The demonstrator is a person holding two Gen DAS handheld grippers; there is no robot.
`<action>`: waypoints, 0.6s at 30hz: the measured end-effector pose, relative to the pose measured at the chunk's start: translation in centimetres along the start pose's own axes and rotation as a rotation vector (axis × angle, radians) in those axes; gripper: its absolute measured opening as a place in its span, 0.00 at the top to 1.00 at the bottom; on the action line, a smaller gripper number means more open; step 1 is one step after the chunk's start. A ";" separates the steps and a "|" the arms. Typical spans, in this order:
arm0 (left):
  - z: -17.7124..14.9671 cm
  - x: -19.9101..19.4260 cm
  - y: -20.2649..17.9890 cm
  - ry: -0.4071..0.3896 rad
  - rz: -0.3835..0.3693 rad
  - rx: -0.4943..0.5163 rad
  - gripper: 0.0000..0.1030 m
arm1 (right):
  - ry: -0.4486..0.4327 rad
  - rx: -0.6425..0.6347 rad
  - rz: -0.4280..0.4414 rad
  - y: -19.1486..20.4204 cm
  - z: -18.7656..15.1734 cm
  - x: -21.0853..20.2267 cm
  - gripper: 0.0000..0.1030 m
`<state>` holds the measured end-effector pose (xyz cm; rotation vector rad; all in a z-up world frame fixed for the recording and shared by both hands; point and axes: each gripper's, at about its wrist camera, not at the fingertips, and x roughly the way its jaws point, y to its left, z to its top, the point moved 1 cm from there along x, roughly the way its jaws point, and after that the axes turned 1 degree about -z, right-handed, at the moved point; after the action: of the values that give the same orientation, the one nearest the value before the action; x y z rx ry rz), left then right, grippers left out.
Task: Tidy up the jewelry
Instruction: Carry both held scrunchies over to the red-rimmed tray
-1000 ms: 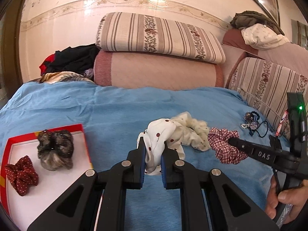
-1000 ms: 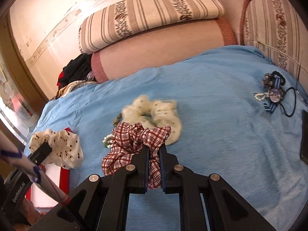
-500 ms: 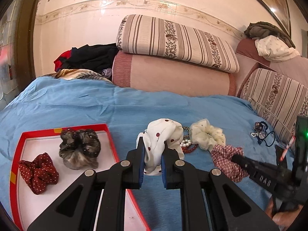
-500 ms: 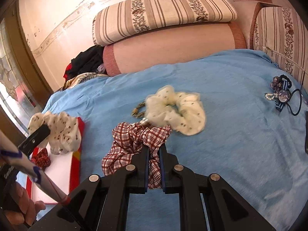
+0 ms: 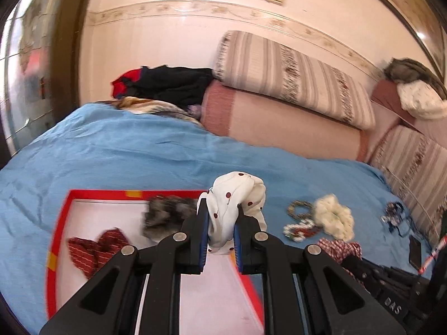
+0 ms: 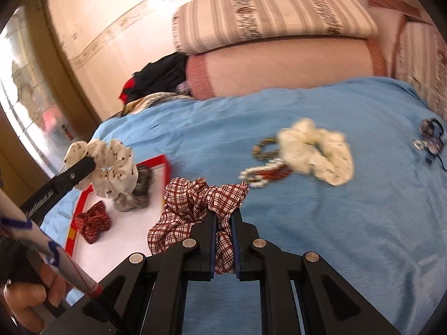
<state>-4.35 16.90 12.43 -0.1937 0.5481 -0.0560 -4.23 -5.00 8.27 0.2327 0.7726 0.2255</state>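
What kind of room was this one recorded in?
Probably a bedroom or home sitting room: a blue sheet covers a bed or couch, striped cushions lean on the wall, and clothes are piled in the corner.

From my left wrist view, tray (image 5: 60, 223) sits on the bedsheet (image 5: 139, 162) at 9 o'clock of my left gripper (image 5: 220, 240). Two scrunchies lie in it: one (image 5: 95, 248) near side, another (image 5: 167, 217) behind it at 1 o'clock. Bracelets (image 5: 299, 223) lie on the sheet at 3 o'clock, a scrunchie (image 5: 335, 217) touching their right. Hair ties (image 5: 394, 215) further right. Pillows (image 5: 285, 103) at 12 o'clock, clothes (image 5: 167, 83) to their left.
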 end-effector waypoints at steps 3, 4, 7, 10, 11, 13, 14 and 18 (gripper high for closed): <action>0.9 -0.3 3.4 -0.008 0.063 -0.050 0.87 | 0.007 -0.049 0.027 2.6 0.2 0.7 0.90; 1.0 -0.4 4.2 -0.009 0.077 -0.060 0.87 | 0.015 -0.067 0.039 3.7 0.1 1.1 0.90; 1.7 -0.6 7.8 -0.010 0.147 -0.102 0.87 | 0.043 -0.103 0.074 6.2 -0.2 2.4 0.90; 2.0 -0.3 11.5 0.003 0.213 -0.149 0.87 | 0.070 -0.136 0.109 8.5 -0.4 3.6 0.90; 2.1 -0.1 12.5 0.010 0.224 -0.167 0.87 | 0.075 -0.148 0.115 9.2 -0.6 3.9 0.90; 2.0 0.3 14.3 0.027 0.264 -0.186 0.87 | 0.089 -0.171 0.137 10.8 -0.6 4.7 0.90; 2.0 0.5 15.1 0.035 0.283 -0.193 0.87 | 0.091 -0.181 0.142 11.3 -0.7 4.9 0.90; 1.5 1.2 16.9 0.064 0.310 -0.215 0.87 | 0.106 -0.206 0.154 13.1 -0.7 6.4 0.90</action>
<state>-2.54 33.64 9.75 -0.3152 0.6424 0.2998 -1.81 9.33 7.34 0.0856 0.8308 0.4637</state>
